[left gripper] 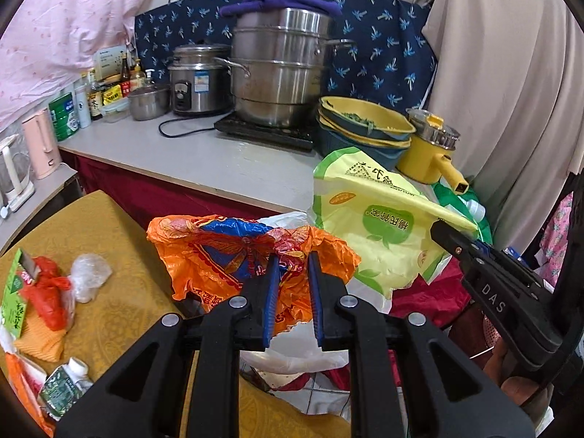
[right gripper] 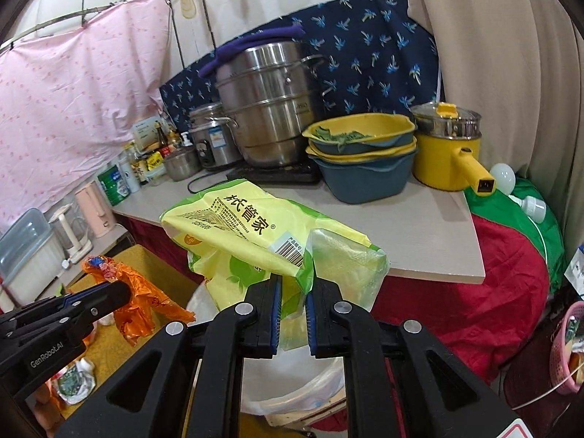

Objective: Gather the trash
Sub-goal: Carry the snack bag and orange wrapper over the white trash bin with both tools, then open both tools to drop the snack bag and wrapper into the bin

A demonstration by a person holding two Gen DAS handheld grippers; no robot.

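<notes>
My left gripper (left gripper: 293,255) is shut on a crumpled orange plastic bag (left gripper: 219,252) and holds it in the air; the bag also shows in the right wrist view (right gripper: 138,303). My right gripper (right gripper: 294,284) is shut on a large yellow-green plastic package (right gripper: 255,230) and holds it over a bin lined with a white bag (right gripper: 314,387). The package also shows in the left wrist view (left gripper: 376,226), with the right gripper (left gripper: 452,241) on its right edge. The white liner (left gripper: 295,357) sits below my left gripper.
More trash lies on the yellow table (left gripper: 120,255) at left: a red bag (left gripper: 51,299), a clear bag (left gripper: 87,273), a green carton (left gripper: 14,292), a small bottle (left gripper: 65,387). The counter (left gripper: 226,168) behind holds steel pots (left gripper: 281,73), yellow basins (left gripper: 365,124) and a yellow pot (left gripper: 430,153).
</notes>
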